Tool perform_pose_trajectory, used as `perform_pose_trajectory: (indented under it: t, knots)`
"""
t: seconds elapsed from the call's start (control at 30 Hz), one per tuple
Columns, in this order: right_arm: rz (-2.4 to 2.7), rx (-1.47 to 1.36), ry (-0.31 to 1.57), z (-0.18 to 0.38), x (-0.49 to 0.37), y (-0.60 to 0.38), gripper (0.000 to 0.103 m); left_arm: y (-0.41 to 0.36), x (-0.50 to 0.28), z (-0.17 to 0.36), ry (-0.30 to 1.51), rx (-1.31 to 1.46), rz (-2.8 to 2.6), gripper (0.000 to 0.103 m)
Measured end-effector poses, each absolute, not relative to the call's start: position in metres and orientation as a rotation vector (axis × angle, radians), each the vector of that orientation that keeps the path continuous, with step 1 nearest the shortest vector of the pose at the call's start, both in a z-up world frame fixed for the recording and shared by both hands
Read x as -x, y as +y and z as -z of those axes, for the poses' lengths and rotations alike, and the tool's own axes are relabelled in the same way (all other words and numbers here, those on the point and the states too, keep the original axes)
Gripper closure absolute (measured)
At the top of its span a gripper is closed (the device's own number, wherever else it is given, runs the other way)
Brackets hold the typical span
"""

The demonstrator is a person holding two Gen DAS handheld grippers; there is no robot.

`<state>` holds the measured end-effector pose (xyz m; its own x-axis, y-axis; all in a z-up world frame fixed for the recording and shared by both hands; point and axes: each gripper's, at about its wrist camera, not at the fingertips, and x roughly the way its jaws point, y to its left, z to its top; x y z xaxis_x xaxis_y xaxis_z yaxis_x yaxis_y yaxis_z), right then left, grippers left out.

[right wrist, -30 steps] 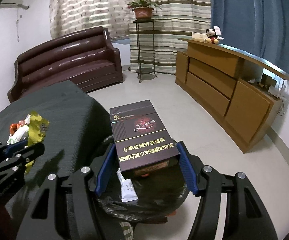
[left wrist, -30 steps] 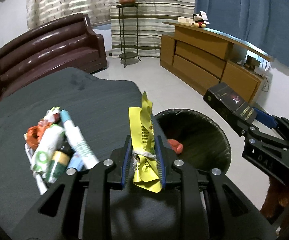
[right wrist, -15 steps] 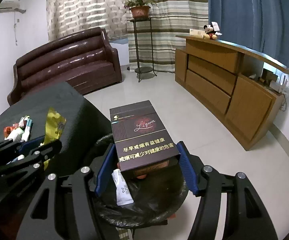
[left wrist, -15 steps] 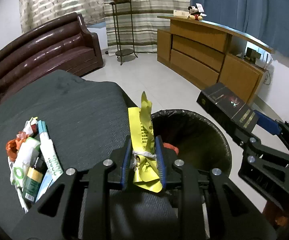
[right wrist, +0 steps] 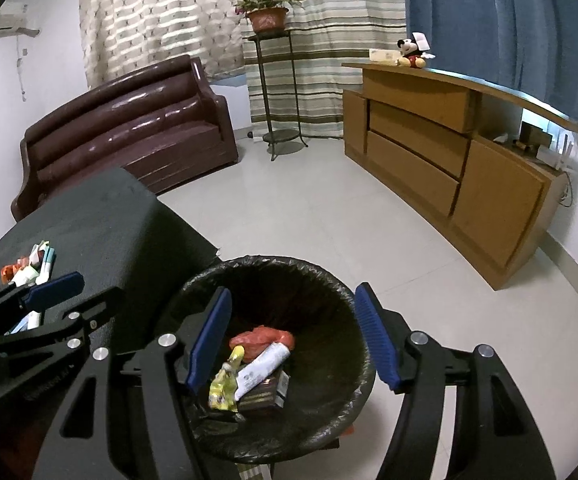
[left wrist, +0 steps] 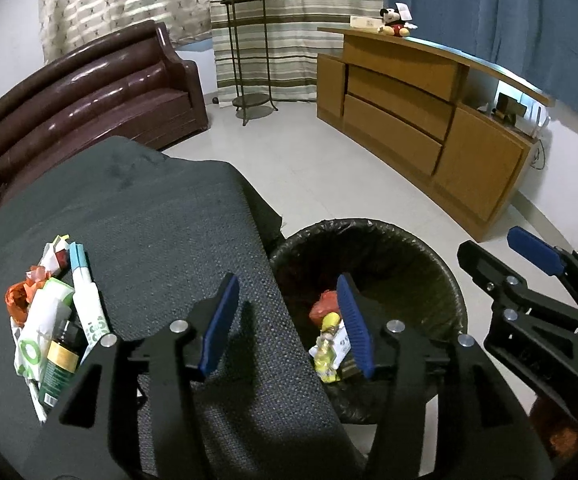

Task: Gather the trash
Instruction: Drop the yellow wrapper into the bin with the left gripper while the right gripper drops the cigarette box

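My table (left wrist: 137,216) still carries a trash pile (left wrist: 53,320) along its left edge, long pieces lying roughly in line with my reach. The bin (right wrist: 273,276) beside its right corner holds the box and wrapper. My left gripper (left wrist: 285,324), nearer the pile, has just been opening, empty; the right gripper (right wrist: 293,336) hangs wide, empty, over the bin.

A cloth-covered table (left wrist: 137,216) sits at left, with a trash bin (right wrist: 329,284) just beside its right edge. A pile of litter (left wrist: 53,320) lies on the table's left side. Inside the bin lie a wrapper (right wrist: 225,384), a tube (right wrist: 261,364) and a box (right wrist: 265,394). Behind the table stands a sofa (left wrist: 89,92); a plant stand (left wrist: 249,48) is to its right, and a cabinet (left wrist: 421,120) runs along the right
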<state>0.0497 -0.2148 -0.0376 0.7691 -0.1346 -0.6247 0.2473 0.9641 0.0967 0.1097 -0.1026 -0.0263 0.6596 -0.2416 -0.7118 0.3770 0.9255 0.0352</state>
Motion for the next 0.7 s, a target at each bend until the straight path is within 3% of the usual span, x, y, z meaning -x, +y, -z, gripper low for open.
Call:
perform_pose_trajectory:
  t: [0.33,0.7]
  knots:
    - [0.210,-0.161,0.647,0.028,-0.043,-0.208,0.039,-0.078,-0.095,0.006,0.733,-0.166,0.313,0.044]
    - [0.102,-0.120,0.638,0.017,-0.044,-0.162,0.039,-0.005,-0.074,-0.007,0.734,-0.126,0.178,0.043]
